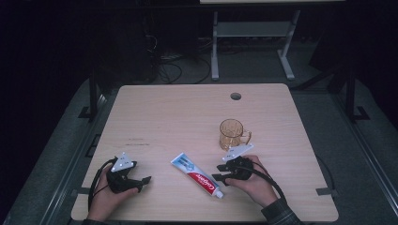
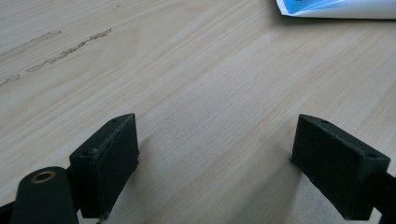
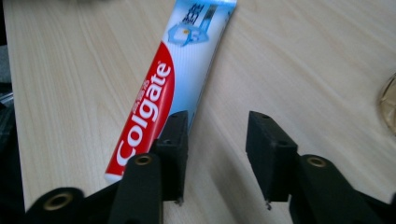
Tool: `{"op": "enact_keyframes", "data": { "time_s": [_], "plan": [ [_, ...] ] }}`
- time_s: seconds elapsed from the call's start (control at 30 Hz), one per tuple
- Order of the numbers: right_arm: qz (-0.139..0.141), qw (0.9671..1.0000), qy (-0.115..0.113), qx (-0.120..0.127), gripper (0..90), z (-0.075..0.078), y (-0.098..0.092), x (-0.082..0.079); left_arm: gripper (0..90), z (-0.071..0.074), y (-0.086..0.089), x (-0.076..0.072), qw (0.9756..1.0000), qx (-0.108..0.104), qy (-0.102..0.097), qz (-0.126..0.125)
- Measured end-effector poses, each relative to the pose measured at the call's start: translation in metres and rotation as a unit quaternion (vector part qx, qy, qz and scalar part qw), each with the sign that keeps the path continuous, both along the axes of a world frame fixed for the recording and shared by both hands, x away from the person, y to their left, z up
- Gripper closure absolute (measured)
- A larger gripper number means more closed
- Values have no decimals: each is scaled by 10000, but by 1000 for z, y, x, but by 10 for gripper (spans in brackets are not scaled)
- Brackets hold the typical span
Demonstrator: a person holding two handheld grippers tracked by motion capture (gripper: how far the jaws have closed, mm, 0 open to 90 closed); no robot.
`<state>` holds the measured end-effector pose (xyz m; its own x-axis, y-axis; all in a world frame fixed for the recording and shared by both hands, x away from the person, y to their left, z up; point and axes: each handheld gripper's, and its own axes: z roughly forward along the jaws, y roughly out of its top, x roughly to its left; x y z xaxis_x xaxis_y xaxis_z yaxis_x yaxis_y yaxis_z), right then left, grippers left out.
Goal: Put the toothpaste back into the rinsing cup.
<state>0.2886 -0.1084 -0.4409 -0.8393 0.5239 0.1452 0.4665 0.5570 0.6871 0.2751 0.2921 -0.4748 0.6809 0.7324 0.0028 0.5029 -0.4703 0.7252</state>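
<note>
Fingers (image 3: pixel 271 154) of the right gripper (image 1: pixel 224 172) are parted narrowly beside the toothpaste tube (image 1: pixel 197 175), empty, one finger at its edge. The tube lies flat at the near middle of the tabletop (image 1: pixel 164 117), likely light and squashy (best pinched across its firmer capped end). The left gripper (image 1: pixel 141 180) rests well apart, fingers wide, empty. An amber glass mug (image 1: pixel 232 133) stands behind.

Toothpaste tube and glass mug on light wooden table

White, red and blue Colgate toothpaste tube (image 1: pixel 196 175): lying flat near the front edge, flat crimped end toward 10 o'clock, cap end toward 4 o'clock. Amber transparent glass mug (image 1: pixel 231 133): upright, empty, handle pointing to 3 o'clock, standing at 1 o'clock from the tube, apart from it.
</note>
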Motion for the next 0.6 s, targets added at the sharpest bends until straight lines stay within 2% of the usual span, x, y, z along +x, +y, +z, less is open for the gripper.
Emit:
{"op": "enact_keyframes", "data": {
  "time_s": [0.03,0.1,0.27,0.3,0.6],
  "plan": [
    [0,10000,0,0,541,0,0,0,137,0,0,0,10000,0,0,0],
    [-126,9999,66,25,474,5,1,3,137,0,0,0,10000,0,-2,-1],
    [-201,9998,54,53,442,9,5,4,137,0,0,0,10000,-12,-4,11],
    [-215,9997,75,23,396,11,8,4,137,0,0,0,10000,-9,-3,7],
    [-234,9997,92,-36,360,16,27,7,137,0,0,0,10000,-13,-5,10]
  ]
}}
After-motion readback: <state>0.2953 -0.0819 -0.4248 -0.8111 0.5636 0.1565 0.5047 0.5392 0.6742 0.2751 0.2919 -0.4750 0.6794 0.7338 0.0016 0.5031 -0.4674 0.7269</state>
